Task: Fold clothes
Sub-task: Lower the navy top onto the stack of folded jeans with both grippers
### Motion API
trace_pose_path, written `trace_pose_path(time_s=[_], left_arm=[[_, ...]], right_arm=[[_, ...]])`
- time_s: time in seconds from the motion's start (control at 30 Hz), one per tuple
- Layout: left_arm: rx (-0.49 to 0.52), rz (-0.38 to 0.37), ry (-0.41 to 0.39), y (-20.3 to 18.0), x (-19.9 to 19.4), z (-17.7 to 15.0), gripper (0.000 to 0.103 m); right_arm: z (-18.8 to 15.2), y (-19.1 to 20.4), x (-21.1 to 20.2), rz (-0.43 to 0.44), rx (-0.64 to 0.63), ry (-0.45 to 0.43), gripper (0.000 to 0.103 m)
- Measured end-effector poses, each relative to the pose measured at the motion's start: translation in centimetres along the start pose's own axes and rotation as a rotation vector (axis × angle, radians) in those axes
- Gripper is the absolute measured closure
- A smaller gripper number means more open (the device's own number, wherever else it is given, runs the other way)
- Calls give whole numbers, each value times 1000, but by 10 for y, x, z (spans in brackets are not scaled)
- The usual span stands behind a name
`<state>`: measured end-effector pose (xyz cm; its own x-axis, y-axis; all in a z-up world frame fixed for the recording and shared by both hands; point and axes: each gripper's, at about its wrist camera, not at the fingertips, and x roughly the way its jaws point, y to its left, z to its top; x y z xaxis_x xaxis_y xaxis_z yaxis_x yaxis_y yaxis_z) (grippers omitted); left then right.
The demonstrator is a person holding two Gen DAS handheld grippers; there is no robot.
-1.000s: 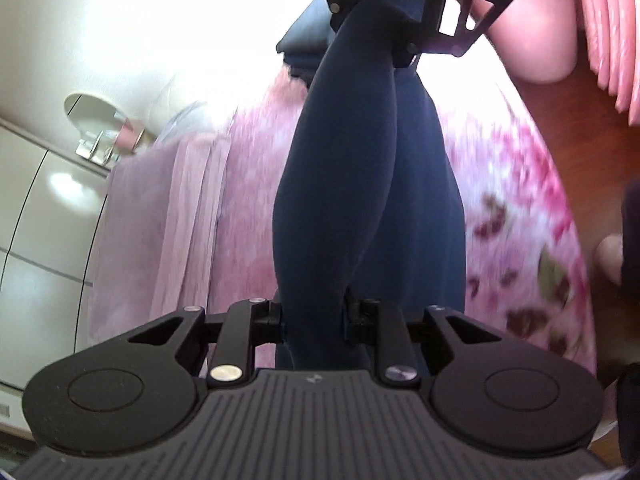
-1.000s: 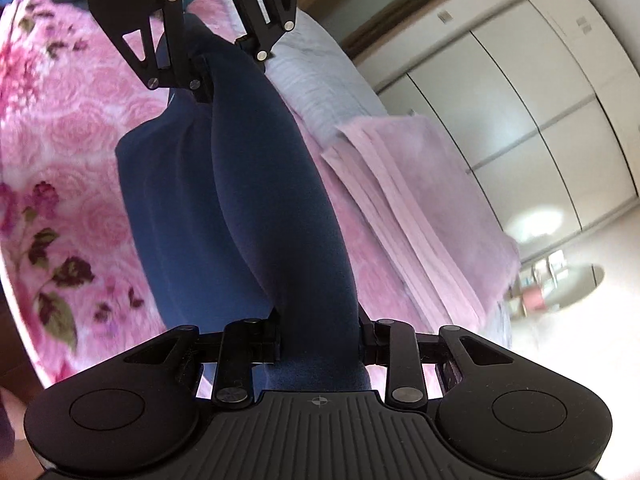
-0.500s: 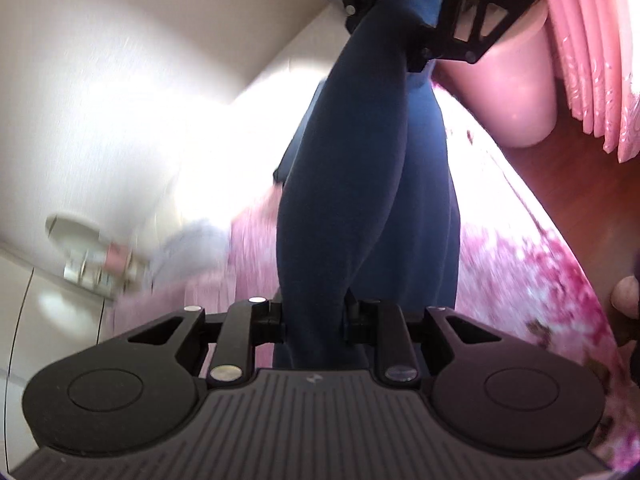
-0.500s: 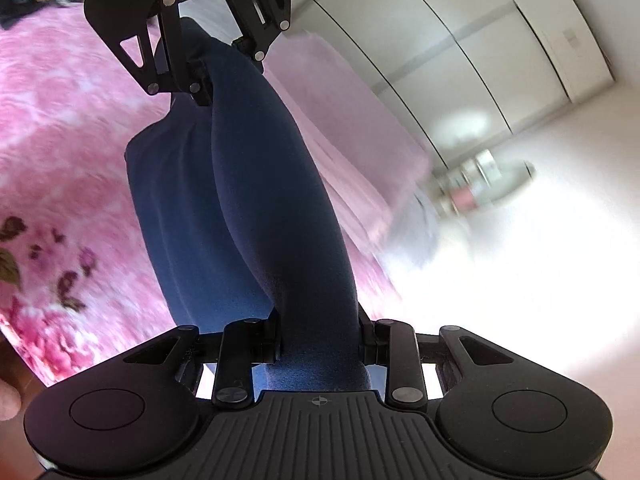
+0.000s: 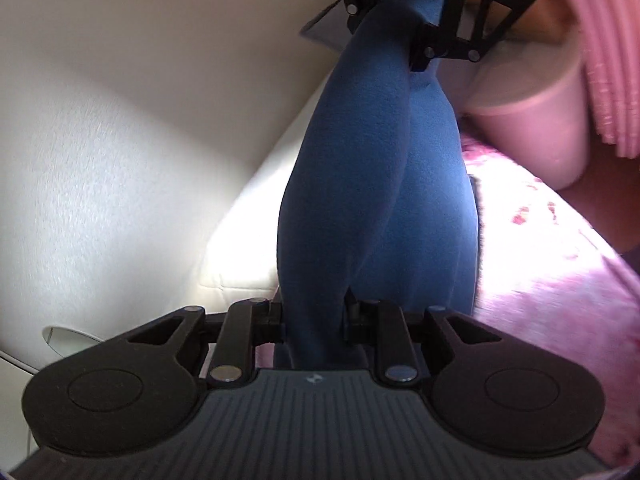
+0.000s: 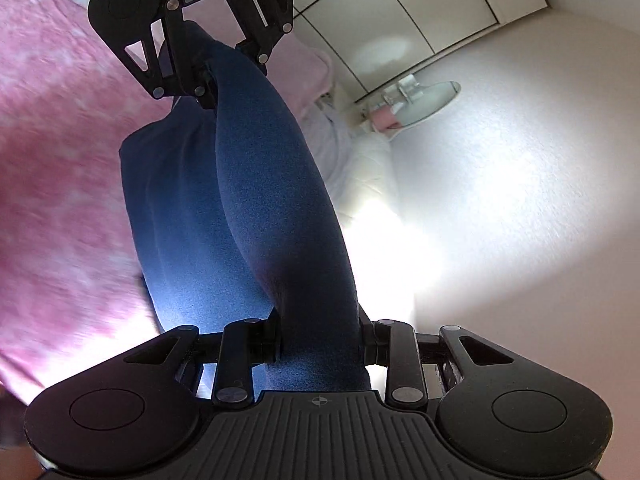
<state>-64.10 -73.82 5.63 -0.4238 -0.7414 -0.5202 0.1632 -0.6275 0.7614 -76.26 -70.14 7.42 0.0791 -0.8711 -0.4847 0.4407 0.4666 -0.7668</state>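
Observation:
A dark blue garment point(image 5: 360, 184) hangs stretched between my two grippers, lifted above the pink floral bed cover point(image 5: 560, 280). My left gripper point(image 5: 314, 316) is shut on one end of it. My right gripper point(image 6: 320, 336) is shut on the other end of the blue garment point(image 6: 256, 200). Each gripper shows at the top of the other's view, the right gripper point(image 5: 416, 40) facing the left and the left gripper point(image 6: 200, 76) facing the right. The cloth sags in a fold below the taut edge.
A pink tub point(image 5: 532, 120) and pink curtain point(image 5: 612, 60) stand at the right of the left wrist view. White wardrobe doors point(image 6: 400, 12), a round mirror point(image 6: 424, 100) and pale bedding point(image 6: 352, 160) are in the right wrist view. White wall fills much of both views.
Both grippers have tilted and risen with the garment still held between them; the views swing from the bed towards the wall and wardrobe. The grip on each end is unchanged.

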Motion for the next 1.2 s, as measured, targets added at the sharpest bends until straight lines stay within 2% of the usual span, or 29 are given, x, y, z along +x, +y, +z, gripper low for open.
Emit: trace_pose_path(time_s=[0.13, 0.2, 0.3, 0.37, 0.4, 0.5, 0.57, 0.6, 0.67, 0.8, 0.97, 1.03, 1.1, 1.13, 1.2], left_arm=[[5, 45, 51, 41, 87, 30, 82], [-1, 95, 73, 60, 124, 44, 83], [17, 170, 77, 58, 167, 48, 83], [25, 152, 77, 31, 196, 38, 83], [27, 136, 80, 16, 211, 32, 82], [11, -23, 143, -58, 259, 3, 82], [51, -88, 166, -106, 277, -11, 81], [65, -112, 174, -126, 284, -18, 80], [44, -75, 160, -134, 284, -25, 79], [36, -50, 144, -133, 279, -28, 71], [61, -44, 136, -125, 274, -23, 69], [56, -50, 138, -122, 270, -22, 77], [37, -38, 155, -125, 268, -21, 86], [28, -26, 164, -126, 265, -19, 87], [-4, 8, 169, -127, 259, -12, 87]], right_arm=[[-30, -55, 70, -11, -30, -40, 73], [-42, -85, 103, -34, -39, -65, 73], [-69, -105, 141, -71, -43, -96, 73], [-90, -108, 165, -88, -39, -112, 73], [-103, -94, 176, -69, -25, -109, 73], [-144, -31, 205, 45, -41, -62, 72], [-164, -1, 210, 96, -53, -38, 72], [-175, 14, 213, 121, -60, -26, 71], [-193, 40, 217, 164, -72, -7, 69], [-202, 38, 195, 147, -94, -32, 64], [-219, 31, 173, 140, -153, -18, 63], [-229, 27, 176, 148, -158, -7, 63], [-235, 39, 180, 164, -156, 9, 63], [-237, 48, 180, 172, -155, 17, 67], [-224, 35, 204, 156, -157, 8, 69]])
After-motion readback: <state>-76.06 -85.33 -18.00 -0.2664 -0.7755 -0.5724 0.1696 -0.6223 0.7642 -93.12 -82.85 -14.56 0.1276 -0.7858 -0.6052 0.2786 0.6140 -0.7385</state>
